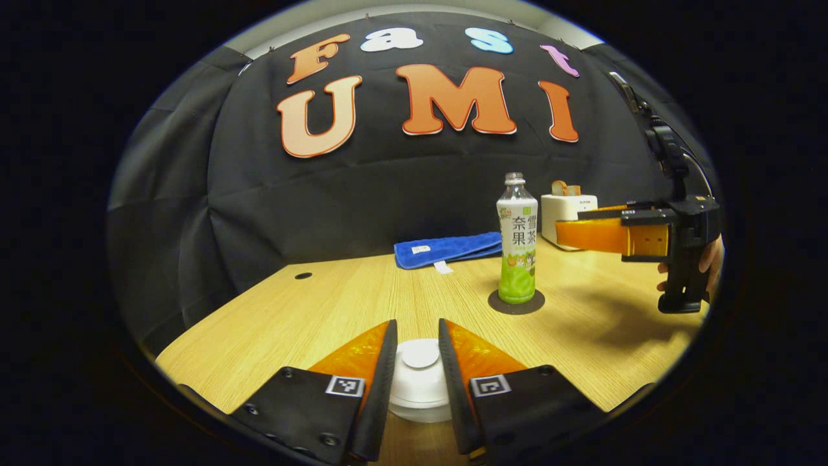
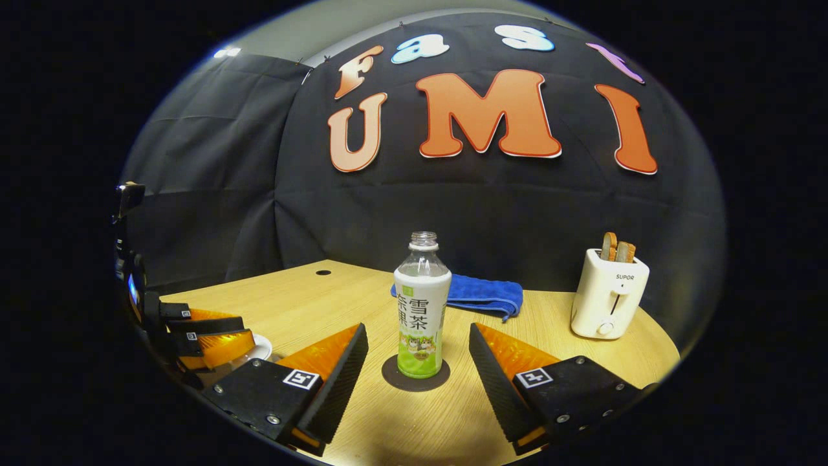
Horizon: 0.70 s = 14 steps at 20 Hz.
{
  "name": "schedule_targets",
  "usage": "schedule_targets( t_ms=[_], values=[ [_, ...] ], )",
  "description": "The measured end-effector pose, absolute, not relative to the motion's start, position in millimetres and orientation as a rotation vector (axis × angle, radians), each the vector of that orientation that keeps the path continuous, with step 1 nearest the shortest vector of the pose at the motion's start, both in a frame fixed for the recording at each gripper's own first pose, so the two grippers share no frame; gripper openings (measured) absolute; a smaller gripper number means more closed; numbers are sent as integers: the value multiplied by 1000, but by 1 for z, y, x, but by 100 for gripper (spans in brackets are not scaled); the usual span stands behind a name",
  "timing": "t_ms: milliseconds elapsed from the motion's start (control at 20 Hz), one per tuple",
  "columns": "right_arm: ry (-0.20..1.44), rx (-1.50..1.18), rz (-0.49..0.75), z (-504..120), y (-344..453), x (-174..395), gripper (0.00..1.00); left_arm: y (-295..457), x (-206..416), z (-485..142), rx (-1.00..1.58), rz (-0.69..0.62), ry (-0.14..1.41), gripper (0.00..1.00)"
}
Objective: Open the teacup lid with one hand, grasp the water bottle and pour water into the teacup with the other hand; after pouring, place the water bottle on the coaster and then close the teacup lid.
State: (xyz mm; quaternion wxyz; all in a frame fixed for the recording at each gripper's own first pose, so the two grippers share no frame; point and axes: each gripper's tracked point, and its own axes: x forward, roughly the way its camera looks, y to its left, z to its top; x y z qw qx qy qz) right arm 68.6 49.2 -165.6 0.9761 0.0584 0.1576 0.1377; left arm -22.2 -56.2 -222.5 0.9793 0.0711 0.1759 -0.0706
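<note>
A white teacup lid (image 1: 420,366) rests on the white teacup (image 1: 419,409) close below me in the left gripper view. My left gripper (image 1: 417,330) is narrowed around it, both fingers hugging the lid's knob. The uncapped water bottle (image 1: 517,246), green and white, stands upright on a dark round coaster (image 1: 538,303) to the right. In the right gripper view the bottle (image 2: 422,310) stands on the coaster (image 2: 393,379), just ahead of my right gripper (image 2: 419,327), which is wide open and apart from it. The left gripper (image 2: 240,331) shows at far left over the teacup's white rim (image 2: 262,350).
A white toaster (image 2: 608,298) with bread slices stands at the back right of the wooden table (image 2: 310,304). A folded blue towel (image 2: 485,294) lies behind the bottle. A hand holds the right gripper (image 1: 564,234) at the right of the left gripper view.
</note>
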Motion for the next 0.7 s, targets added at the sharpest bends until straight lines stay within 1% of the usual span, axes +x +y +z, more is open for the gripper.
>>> schedule_targets(
  t_ms=[50,100,150,300,350,400,500,550,600,700],
  values=[
    [310,125,274,-162,48,66,95,-57,-21,-216,142,-141,337,46],
    [293,128,267,-156,45,64,95,-60,-20,-211,150,-153,326,59],
    [273,122,256,-151,41,63,95,-61,-21,-208,158,-156,314,60],
    [260,103,206,-146,28,57,95,-67,-17,-190,147,-152,272,82],
    [255,102,197,-142,25,54,95,-69,-16,-181,140,-151,253,81],
    [244,101,189,-136,23,51,95,-71,-15,-171,129,-149,228,91],
    [213,93,175,-123,19,44,94,-70,-10,-153,123,-136,187,96],
    [196,85,164,-115,16,40,94,-70,-10,-144,118,-127,168,91],
    [185,76,150,-109,12,37,94,-70,-8,-134,111,-121,150,97],
    [167,71,123,-98,7,29,95,-70,-4,-118,82,-110,114,98]
  ],
)
